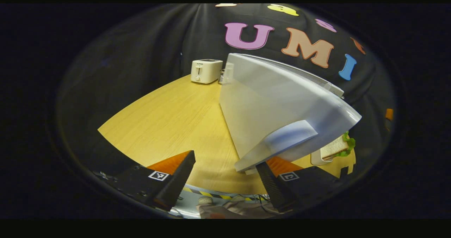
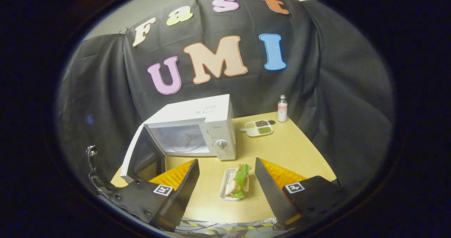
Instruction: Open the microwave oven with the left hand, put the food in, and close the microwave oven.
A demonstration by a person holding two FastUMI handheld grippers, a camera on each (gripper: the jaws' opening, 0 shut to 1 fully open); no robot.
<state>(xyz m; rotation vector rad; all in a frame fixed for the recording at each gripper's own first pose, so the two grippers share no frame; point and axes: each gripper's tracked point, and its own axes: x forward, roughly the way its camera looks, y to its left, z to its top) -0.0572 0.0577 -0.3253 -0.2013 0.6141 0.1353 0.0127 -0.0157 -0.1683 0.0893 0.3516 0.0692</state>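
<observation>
A wooden table (image 2: 289,150) fills mid-frame. In the right gripper view, the microwave oven (image 2: 208,125) sits centre-left, its door (image 2: 139,157) swung open at lower left. The sandwich (image 2: 239,181) on its tray (image 2: 224,190) lies between the right gripper (image 2: 227,185)'s spread fingers. In the left gripper view, the door's edge stands just beyond the open left gripper (image 1: 225,181); a toaster (image 1: 206,70) sits upper centre.

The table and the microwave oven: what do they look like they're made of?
The table looks like light wood or a wood-look laminate: pale yellow, with fine straight grain lines and a smooth, faintly shiny face. The microwave oven seems to be white painted metal or plastic, smooth and glossy; its open door has a dark window, probably glass.
</observation>
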